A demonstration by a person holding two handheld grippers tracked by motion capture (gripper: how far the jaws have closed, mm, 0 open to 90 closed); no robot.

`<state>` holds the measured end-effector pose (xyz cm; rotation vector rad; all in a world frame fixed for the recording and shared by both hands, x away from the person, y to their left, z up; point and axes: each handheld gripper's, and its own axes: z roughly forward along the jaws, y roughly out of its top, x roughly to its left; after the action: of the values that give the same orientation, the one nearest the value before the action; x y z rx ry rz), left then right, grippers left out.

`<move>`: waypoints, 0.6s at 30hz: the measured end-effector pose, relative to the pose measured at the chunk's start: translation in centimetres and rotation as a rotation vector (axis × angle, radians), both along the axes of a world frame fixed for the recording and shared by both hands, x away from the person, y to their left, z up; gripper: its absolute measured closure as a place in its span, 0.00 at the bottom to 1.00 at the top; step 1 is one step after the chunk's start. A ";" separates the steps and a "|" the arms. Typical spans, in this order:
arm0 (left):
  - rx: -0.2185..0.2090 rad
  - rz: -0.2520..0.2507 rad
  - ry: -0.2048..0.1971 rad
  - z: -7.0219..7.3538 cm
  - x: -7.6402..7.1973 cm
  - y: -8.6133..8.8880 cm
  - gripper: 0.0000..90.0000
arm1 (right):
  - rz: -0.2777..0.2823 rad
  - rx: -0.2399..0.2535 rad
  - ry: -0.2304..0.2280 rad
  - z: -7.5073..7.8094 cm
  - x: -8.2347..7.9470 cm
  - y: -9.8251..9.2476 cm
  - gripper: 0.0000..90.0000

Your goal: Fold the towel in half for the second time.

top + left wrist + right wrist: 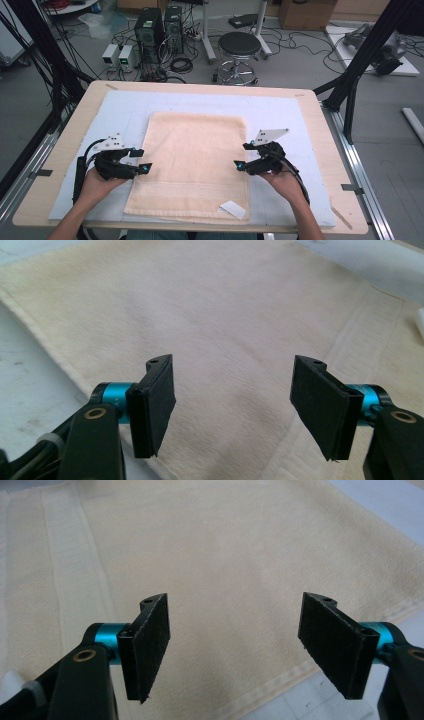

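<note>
Both hand-held grippers stand spread with nothing between their pads. Left hand-held gripper [142, 159] sits at the left long edge of the towel [192, 160], its jaws pointing inward over the cloth; in the left gripper view its pads [155, 405] hover above the towel's pile without pinching it. Right hand-held gripper [243, 155] mirrors it at the right long edge, jaws aimed inward; in the right gripper view its pads [150, 645] likewise hang over the cloth, near the hemmed border. Cream-coloured and folded into a tall rectangle, the towel lies flat in the middle of the white mat [285, 115] that covers the wooden worktop [320, 130]. A white tag [233, 209] sticks out at the towel's near right corner.
</note>
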<state>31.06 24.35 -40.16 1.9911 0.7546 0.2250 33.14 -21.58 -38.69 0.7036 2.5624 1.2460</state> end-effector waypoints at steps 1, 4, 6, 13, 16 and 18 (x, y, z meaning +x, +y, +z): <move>0.001 0.010 0.000 0.1 0.3 0.0 0.38 | 0.006 0.003 -0.001 0.1 0.3 0.1 0.31; 0.008 0.025 -0.019 0.8 1.3 0.1 0.38 | -0.001 -0.002 -0.005 0.7 1.2 0.5 0.31; 0.006 0.041 -0.027 1.3 2.1 0.1 0.38 | -0.001 -0.014 -0.007 1.2 2.1 0.9 0.30; -0.006 0.064 -0.015 2.6 5.9 0.2 0.38 | -0.052 -0.017 -0.004 2.1 5.6 0.8 0.30; -0.002 0.105 0.002 2.3 7.7 0.3 0.38 | -0.086 -0.015 0.012 1.7 7.0 0.5 0.30; -0.004 0.130 0.008 2.1 8.9 0.5 0.39 | -0.102 -0.023 0.026 1.3 7.9 0.4 0.31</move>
<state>39.94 24.80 -38.08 1.9415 0.8905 0.2920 41.07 -21.20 -37.39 0.8401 2.5223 1.1815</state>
